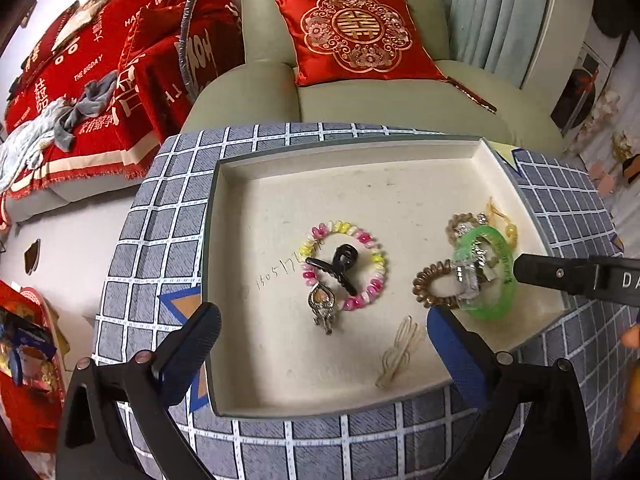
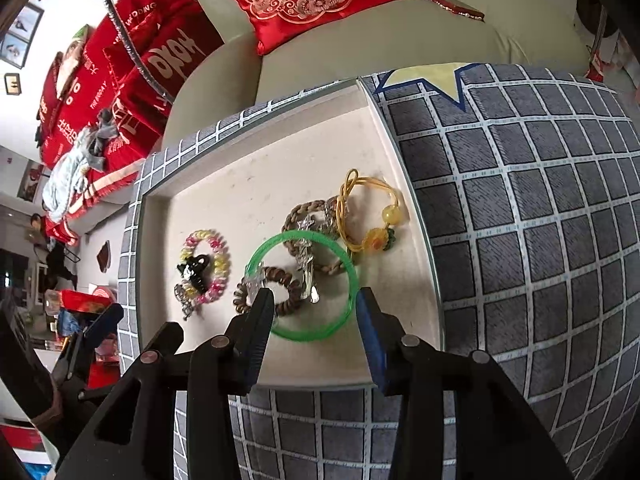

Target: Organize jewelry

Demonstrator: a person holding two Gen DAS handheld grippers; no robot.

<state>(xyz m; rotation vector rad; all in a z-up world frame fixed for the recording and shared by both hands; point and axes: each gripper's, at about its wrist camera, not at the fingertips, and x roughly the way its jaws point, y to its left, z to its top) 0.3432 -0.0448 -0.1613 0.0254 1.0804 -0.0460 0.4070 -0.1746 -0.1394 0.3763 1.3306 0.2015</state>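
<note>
I see the jewelry lying in a shallow cream tray (image 1: 400, 184) on a table covered with a grey grid-patterned cloth (image 1: 160, 248). On the tray's right side, a green bangle (image 2: 303, 285) lies over a heap: a brown spiral hair tie (image 2: 267, 288) crosses its left rim, a silvery clear clip (image 2: 306, 272) sits inside the ring, and a braided tan band (image 2: 316, 236) reaches out behind it. Just beyond, a yellow cord tie with beads (image 2: 370, 216) lies close to the tray's right wall.

Toward the tray's middle, a pink and yellow bead bracelet (image 1: 345, 265) encircles a black claw clip (image 1: 336, 266), and a metal pendant (image 1: 322, 306) lies across the bracelet's near edge. A pale, near-clear clip (image 1: 400, 354) lies alone near the front wall.

My right gripper (image 2: 316, 334) is spread wide, its 2 fingers on either side of the bangle's near rim; I cannot tell whether they touch it. My left gripper (image 1: 324, 344) is also spread wide and holds nothing, hovering over the tray's front part.

Behind the table stands a pale green armchair (image 1: 400, 96) with a red embroidered cushion (image 1: 356, 36).
</note>
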